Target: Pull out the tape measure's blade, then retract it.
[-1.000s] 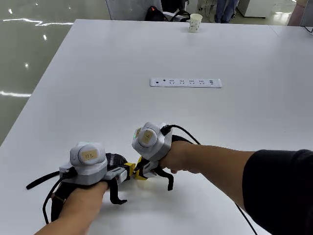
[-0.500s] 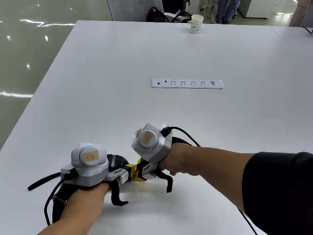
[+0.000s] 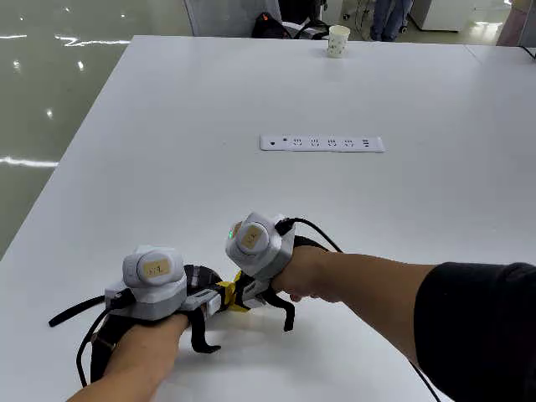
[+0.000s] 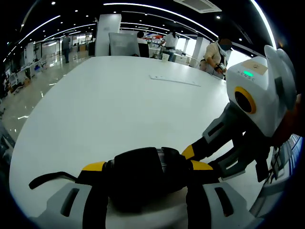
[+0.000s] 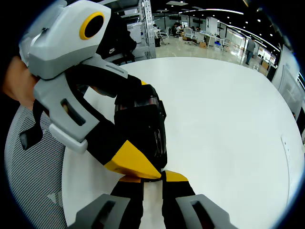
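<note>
Left gripper view: left tool [image 4: 147, 164] gripped the tape measure [image 4: 143, 183]; right tool [image 5: 152, 180] sat clenched at its mouth, blade not yet extended.

The left gripper [image 4: 147, 193] is held low in a hand [image 3: 138, 352], its jaws clamped on the tape measure [image 4: 143, 171]. The right gripper [image 5: 153, 183] is set tip to tip against it, jaws drawn nearly together, the forearm [image 3: 368, 280] stretched across.
</note>
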Action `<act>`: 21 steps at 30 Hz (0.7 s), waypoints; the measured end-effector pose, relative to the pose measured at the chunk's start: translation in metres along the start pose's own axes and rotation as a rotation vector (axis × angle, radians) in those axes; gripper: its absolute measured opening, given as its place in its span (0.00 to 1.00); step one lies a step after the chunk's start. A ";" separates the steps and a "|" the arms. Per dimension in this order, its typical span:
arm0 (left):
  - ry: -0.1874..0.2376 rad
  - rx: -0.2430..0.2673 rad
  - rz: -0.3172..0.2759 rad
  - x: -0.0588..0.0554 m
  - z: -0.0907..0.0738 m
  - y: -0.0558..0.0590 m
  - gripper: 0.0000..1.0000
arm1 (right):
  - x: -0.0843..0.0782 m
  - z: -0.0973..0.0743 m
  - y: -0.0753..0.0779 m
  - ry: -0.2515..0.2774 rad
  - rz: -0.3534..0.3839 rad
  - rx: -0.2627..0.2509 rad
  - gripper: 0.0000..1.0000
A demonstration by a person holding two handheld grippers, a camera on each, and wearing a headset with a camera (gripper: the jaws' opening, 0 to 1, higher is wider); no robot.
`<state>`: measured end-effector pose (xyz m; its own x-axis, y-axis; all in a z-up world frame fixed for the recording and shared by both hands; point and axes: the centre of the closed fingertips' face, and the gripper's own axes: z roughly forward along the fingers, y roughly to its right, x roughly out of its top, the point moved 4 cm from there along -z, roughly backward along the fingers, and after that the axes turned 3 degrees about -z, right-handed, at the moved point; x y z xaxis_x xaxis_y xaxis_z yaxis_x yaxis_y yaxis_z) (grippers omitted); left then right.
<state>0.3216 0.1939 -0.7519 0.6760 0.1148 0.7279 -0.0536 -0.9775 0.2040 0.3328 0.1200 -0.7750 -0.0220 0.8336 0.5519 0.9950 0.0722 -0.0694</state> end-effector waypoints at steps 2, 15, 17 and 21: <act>0.001 -0.001 0.000 0.000 0.000 -0.001 0.62 | 0.000 0.000 -0.001 0.000 0.001 -0.001 0.10; 0.002 -0.002 0.002 0.000 0.000 -0.001 0.62 | 0.000 0.000 -0.001 0.002 0.003 -0.008 0.11; 0.002 -0.004 0.003 0.000 0.000 -0.001 0.62 | 0.000 0.000 -0.001 0.002 0.003 -0.008 0.11; 0.004 -0.009 0.012 0.000 0.000 -0.001 0.63 | -0.001 0.001 -0.002 -0.004 -0.015 -0.022 0.12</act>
<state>0.3219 0.1945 -0.7516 0.6723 0.1042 0.7329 -0.0678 -0.9772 0.2012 0.3306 0.1197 -0.7759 -0.0372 0.8347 0.5495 0.9964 0.0728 -0.0430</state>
